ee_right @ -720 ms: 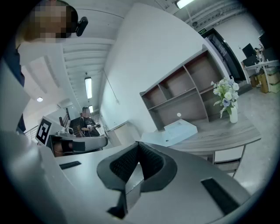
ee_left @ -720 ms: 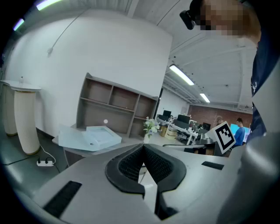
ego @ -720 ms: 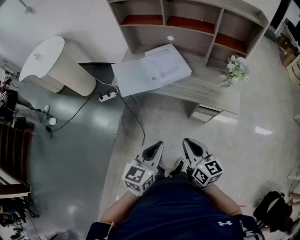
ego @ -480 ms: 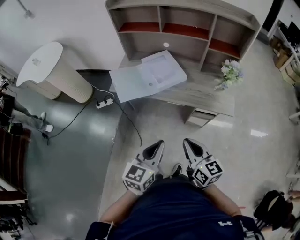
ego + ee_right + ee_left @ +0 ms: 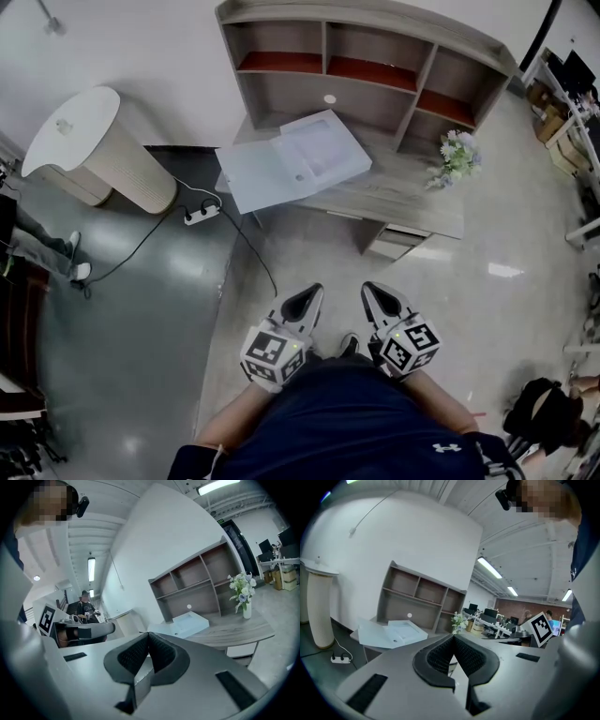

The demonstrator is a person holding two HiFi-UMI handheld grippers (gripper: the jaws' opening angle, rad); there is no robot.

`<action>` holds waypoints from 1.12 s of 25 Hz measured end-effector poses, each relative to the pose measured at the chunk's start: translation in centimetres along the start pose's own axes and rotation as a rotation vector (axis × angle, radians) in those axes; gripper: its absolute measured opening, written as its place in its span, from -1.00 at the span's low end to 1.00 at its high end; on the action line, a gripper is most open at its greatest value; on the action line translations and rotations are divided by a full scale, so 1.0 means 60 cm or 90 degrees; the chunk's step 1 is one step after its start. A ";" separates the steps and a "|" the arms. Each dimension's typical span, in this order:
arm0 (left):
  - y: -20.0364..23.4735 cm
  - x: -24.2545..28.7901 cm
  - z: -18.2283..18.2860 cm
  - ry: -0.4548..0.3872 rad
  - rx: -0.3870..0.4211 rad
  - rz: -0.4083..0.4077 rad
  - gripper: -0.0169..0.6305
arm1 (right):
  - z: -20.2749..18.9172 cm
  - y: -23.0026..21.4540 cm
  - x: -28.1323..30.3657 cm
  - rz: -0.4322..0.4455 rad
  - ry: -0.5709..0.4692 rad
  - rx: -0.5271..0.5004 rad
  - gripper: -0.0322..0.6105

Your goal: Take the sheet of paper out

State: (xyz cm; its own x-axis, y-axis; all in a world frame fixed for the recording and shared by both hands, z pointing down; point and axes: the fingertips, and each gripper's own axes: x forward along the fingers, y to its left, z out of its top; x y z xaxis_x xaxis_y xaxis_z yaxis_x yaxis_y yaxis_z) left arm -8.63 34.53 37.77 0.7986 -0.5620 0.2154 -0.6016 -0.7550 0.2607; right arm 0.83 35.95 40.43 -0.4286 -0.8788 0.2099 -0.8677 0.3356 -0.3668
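Note:
A white flat case [image 5: 295, 159] lies open on the wooden desk [image 5: 403, 202], its lid folded out to the left; I cannot make out a separate sheet of paper in it. It also shows far off in the left gripper view as the case [image 5: 391, 632] and in the right gripper view as the case [image 5: 187, 620]. My left gripper [image 5: 311, 292] and right gripper [image 5: 372, 291] are held side by side close to the person's body, well short of the desk. Both are shut and hold nothing, as the left gripper [image 5: 453, 637] and right gripper [image 5: 148, 634] show.
A wooden shelf unit [image 5: 366, 56] stands on the desk's back. A vase of flowers [image 5: 455, 155] sits at the desk's right end, a drawer unit [image 5: 398, 244] below. A beige cylinder with a white top [image 5: 89, 145], a power strip [image 5: 197, 216] and its cable lie left.
The desk and shelf have slid a little down and left in the head view. Both grippers stay shut in the same place in front of the body.

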 end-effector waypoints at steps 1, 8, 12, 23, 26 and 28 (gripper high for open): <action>0.007 -0.001 -0.002 0.002 -0.004 0.001 -0.90 | -0.002 0.004 0.006 0.002 0.000 0.004 -0.86; 0.063 -0.020 -0.002 0.006 -0.020 0.006 -0.90 | -0.007 0.030 0.051 -0.003 0.007 0.008 -0.86; 0.103 -0.036 0.003 -0.004 -0.028 -0.002 -0.90 | -0.010 0.050 0.080 -0.015 0.004 0.007 -0.86; 0.147 -0.026 -0.002 0.006 -0.059 -0.071 -0.90 | -0.027 0.055 0.102 -0.093 0.017 0.022 -0.86; 0.156 -0.012 -0.010 0.015 -0.068 -0.080 -0.90 | -0.034 0.047 0.113 -0.100 0.025 0.030 -0.86; 0.163 -0.004 -0.013 0.021 -0.073 -0.081 -0.90 | -0.040 0.039 0.122 -0.102 0.030 0.039 -0.86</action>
State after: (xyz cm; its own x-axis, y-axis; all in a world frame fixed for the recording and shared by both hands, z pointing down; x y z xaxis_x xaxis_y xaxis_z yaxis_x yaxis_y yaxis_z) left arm -14.71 27.55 41.03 0.8684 -0.4517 0.2047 -0.4955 -0.7745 0.3932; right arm -4.93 31.10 43.27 -0.2994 -0.9016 0.3122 -0.9094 0.1706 -0.3794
